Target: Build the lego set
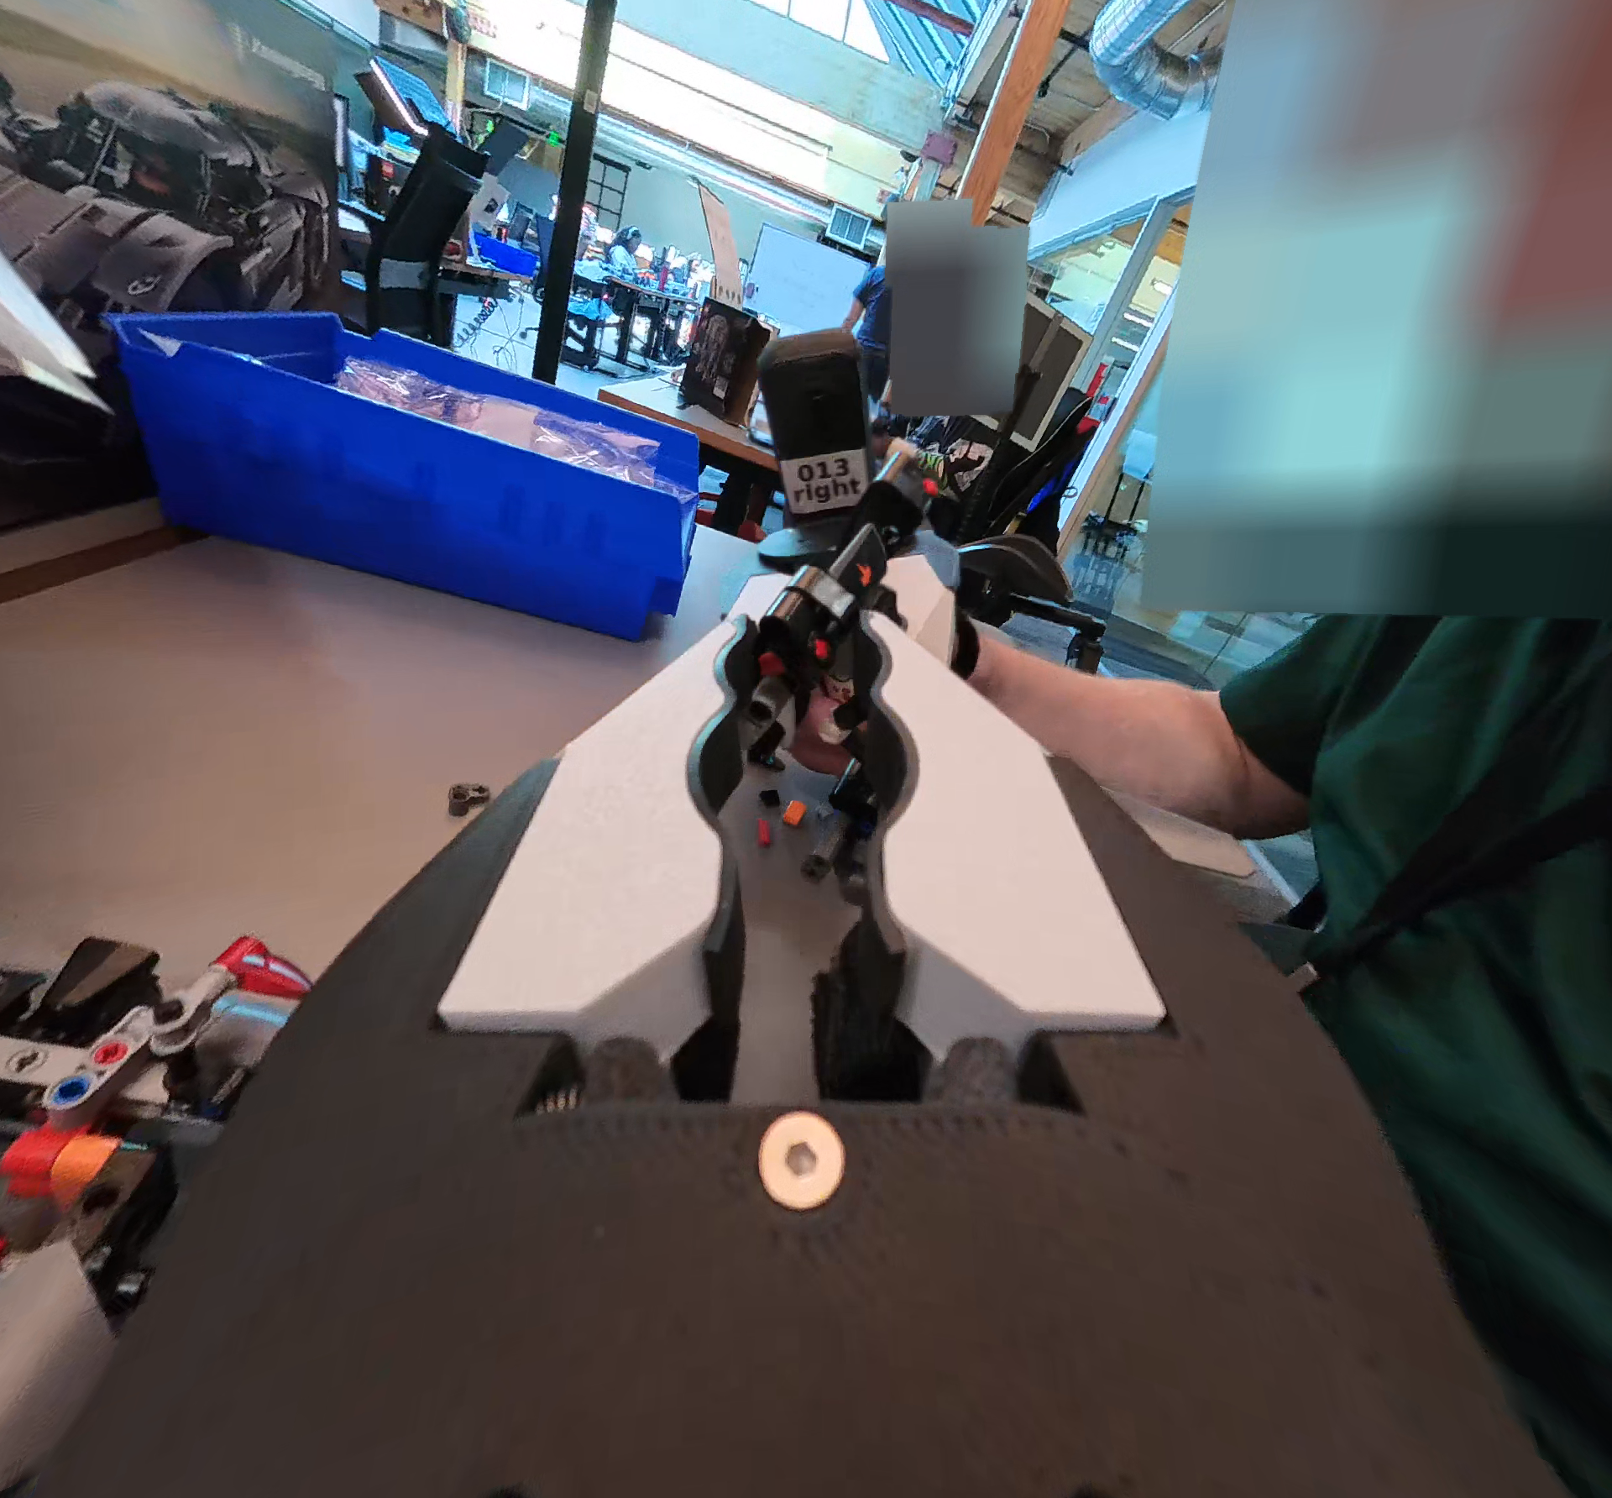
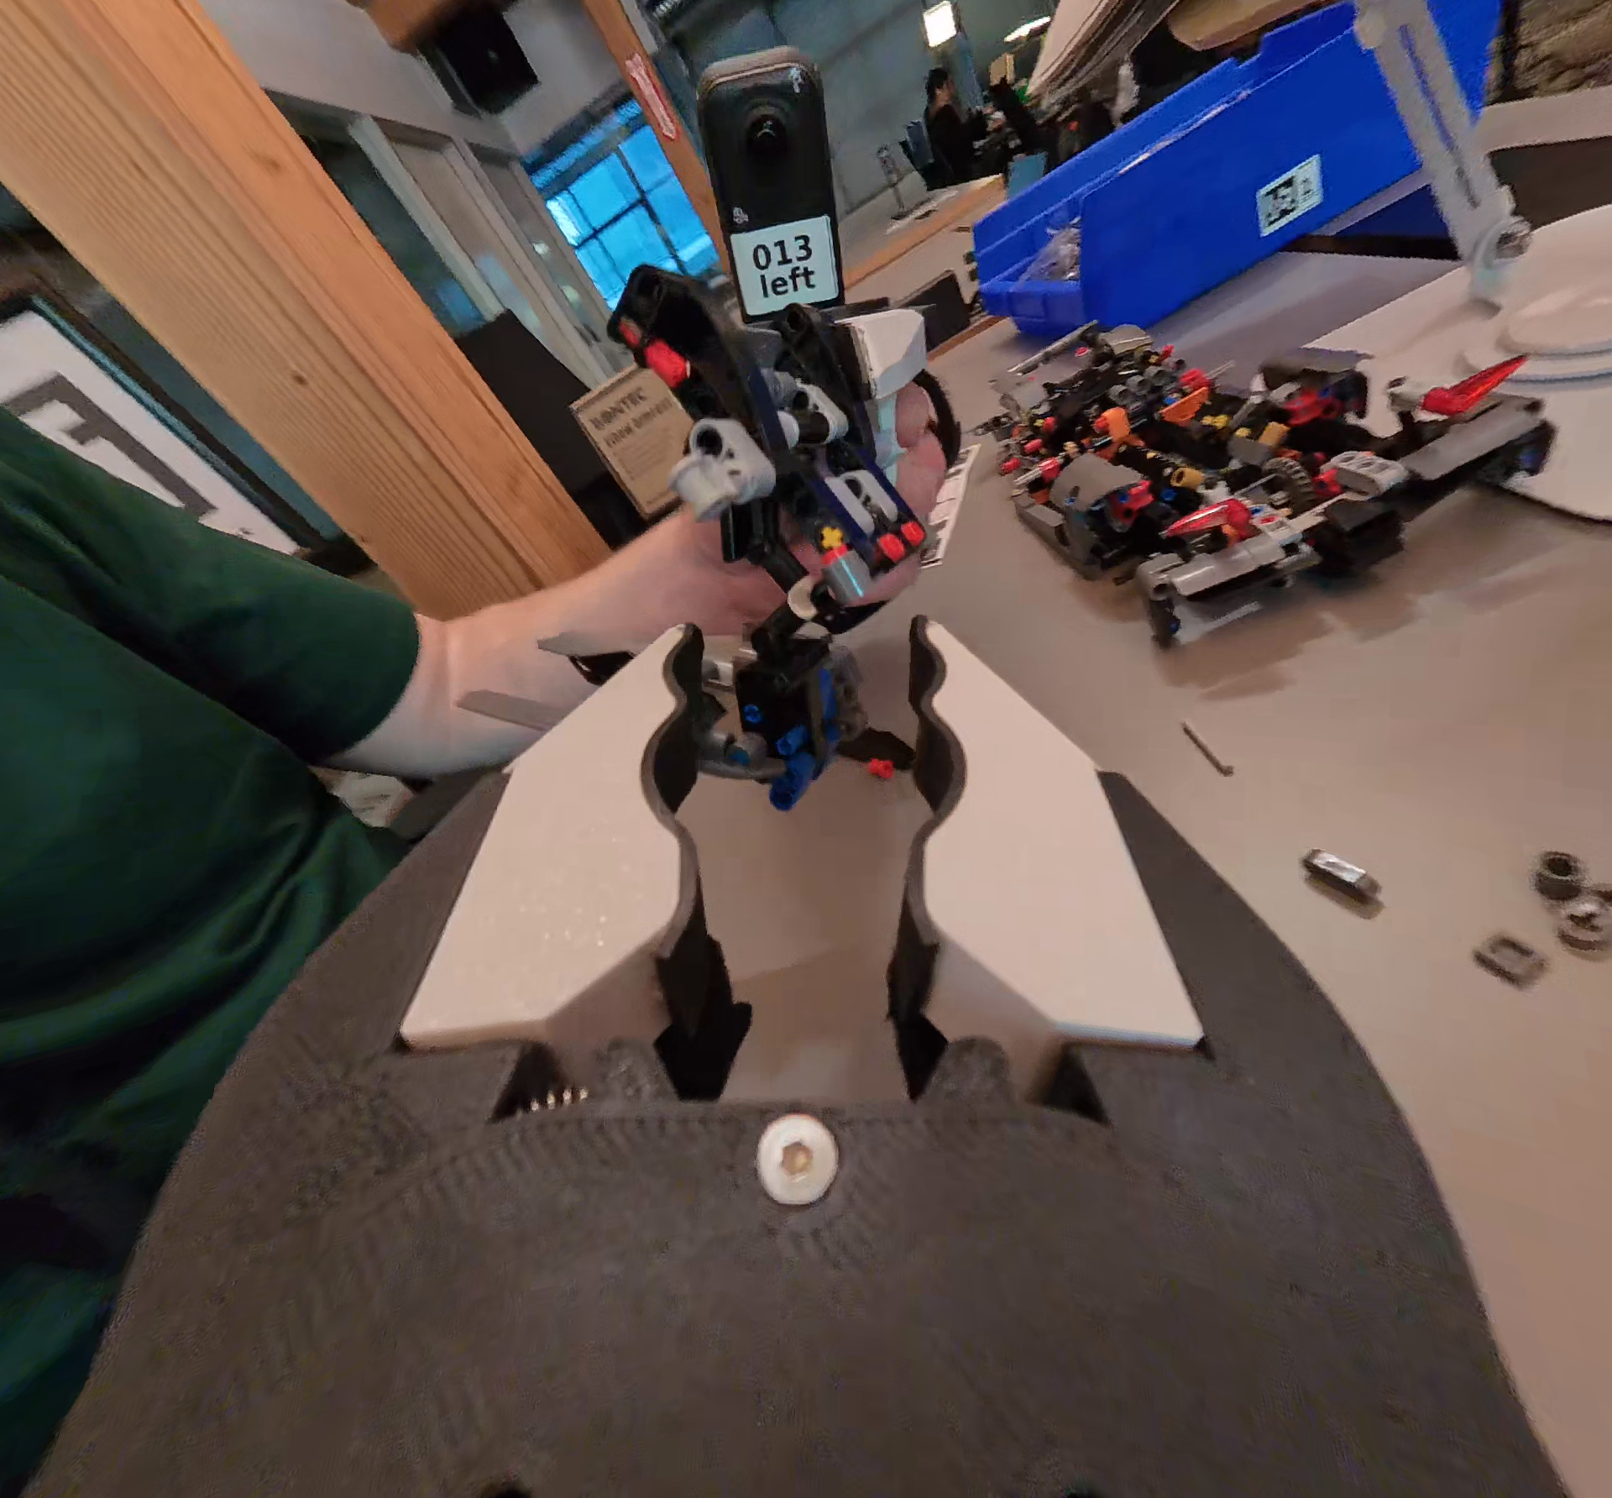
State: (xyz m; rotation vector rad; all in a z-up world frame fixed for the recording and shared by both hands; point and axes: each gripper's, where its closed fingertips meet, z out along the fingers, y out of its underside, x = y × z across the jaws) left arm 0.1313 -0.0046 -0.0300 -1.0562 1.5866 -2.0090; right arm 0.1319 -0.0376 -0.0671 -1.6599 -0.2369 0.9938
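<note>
My left gripper (image 1: 807, 658) is shut on a black Lego sub-assembly (image 1: 811, 627) with red pins and grey connectors, held up above the table. In the right wrist view the left gripper (image 2: 872, 361) holds this sub-assembly (image 2: 768, 444) upright, its lower end reaching down to my right gripper's tips. My right gripper (image 2: 802, 671) is open, its jaws wide apart, just below and around that lower end. I cannot tell if it touches. The large, partly built Lego car chassis (image 2: 1265, 479) lies on the grey table (image 2: 1134, 758), and also shows in the left wrist view (image 1: 105, 1063).
A blue bin (image 1: 392, 462) with plastic bags stands at the table's back, and also shows in the right wrist view (image 2: 1221, 217). Loose small pieces (image 1: 794, 815) lie under the grippers, more at the right (image 2: 1343, 876). A white lamp base (image 2: 1561, 304) stands far right. A person's arm in a green sleeve (image 2: 174, 715) is at the left. Some 6 cm of space lies between my two pairs of fingers.
</note>
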